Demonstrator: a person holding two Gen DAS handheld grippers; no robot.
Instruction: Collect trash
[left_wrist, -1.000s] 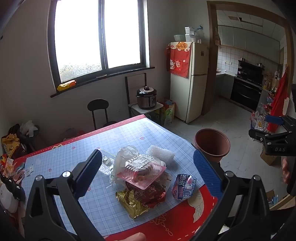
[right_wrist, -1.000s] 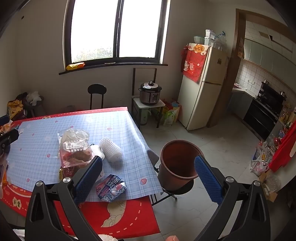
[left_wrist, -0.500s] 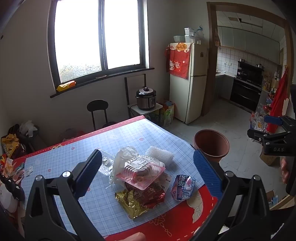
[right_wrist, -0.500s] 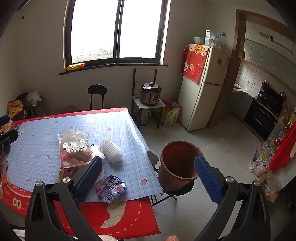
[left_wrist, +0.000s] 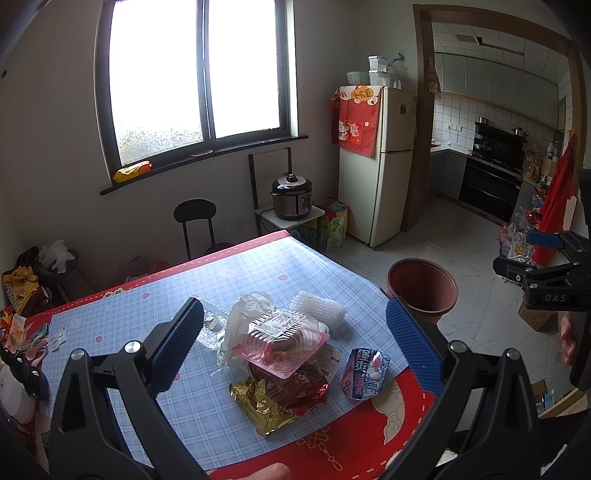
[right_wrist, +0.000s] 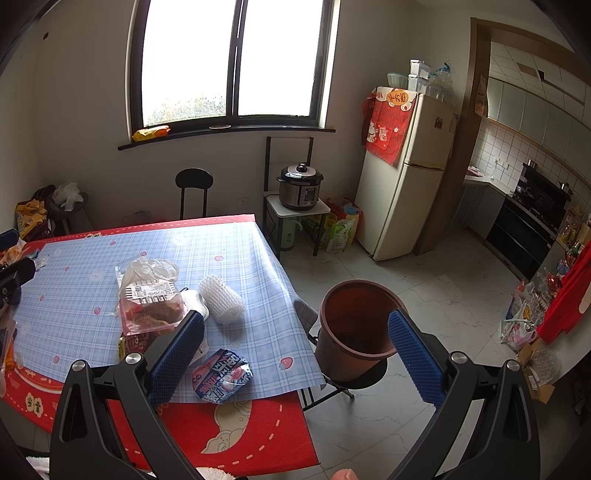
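Note:
A pile of trash lies on the blue checked tablecloth (left_wrist: 155, 306): a clear clamshell box with a label (left_wrist: 282, 334), a white plastic bag (left_wrist: 245, 312), a white foam net (left_wrist: 319, 308), a red and gold wrapper (left_wrist: 280, 391) and a blue and pink packet (left_wrist: 365, 371). A brown bin (left_wrist: 421, 286) stands on a stool off the table's right edge. My left gripper (left_wrist: 295, 347) is open and empty above the pile. My right gripper (right_wrist: 295, 354) is open and empty, above the table corner between the packet (right_wrist: 223, 373) and the bin (right_wrist: 356, 325).
A fridge (right_wrist: 408, 173), a pressure cooker on a small stand (right_wrist: 300, 184) and a black stool (right_wrist: 194, 184) stand along the far wall. Snack bags and small items lie at the table's left edge (left_wrist: 18, 332). The kitchen doorway opens at the right.
Both views have shifted only slightly; the left gripper has drifted a touch. Nothing was taken hold of or let go.

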